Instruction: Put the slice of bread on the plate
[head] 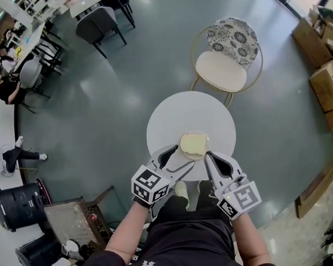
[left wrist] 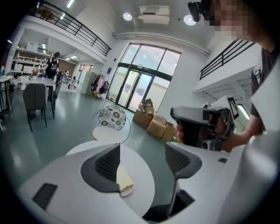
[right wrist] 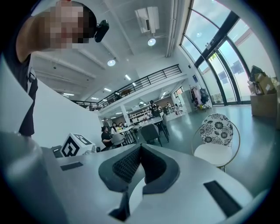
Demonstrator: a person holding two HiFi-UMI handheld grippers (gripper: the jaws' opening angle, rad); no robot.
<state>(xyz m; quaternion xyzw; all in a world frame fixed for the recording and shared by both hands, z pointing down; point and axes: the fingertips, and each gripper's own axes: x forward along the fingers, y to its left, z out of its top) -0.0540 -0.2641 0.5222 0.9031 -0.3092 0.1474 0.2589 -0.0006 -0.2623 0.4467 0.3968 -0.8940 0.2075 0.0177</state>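
Round white table (head: 192, 111) at frame centre: bread slice (head: 194, 144) apparently already rests on plate (left wrist: 127, 191). Left gripper (head: 183, 156) gapes empty, right gripper (head: 208, 156) is pinched together. Next, probably just withdraw.

The person wears a black short-sleeved shirt (head: 179, 234). The white plastic left hand-held gripper (head: 182, 156) and right hand-held gripper (head: 209, 156) have dark ribbed pads (left wrist: 105, 168) and black-and-white marker cubes (head: 150, 185).

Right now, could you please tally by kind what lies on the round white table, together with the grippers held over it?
slice of bread: 1
plate: 1
grippers, the left gripper and the right gripper: 2
Total: 4
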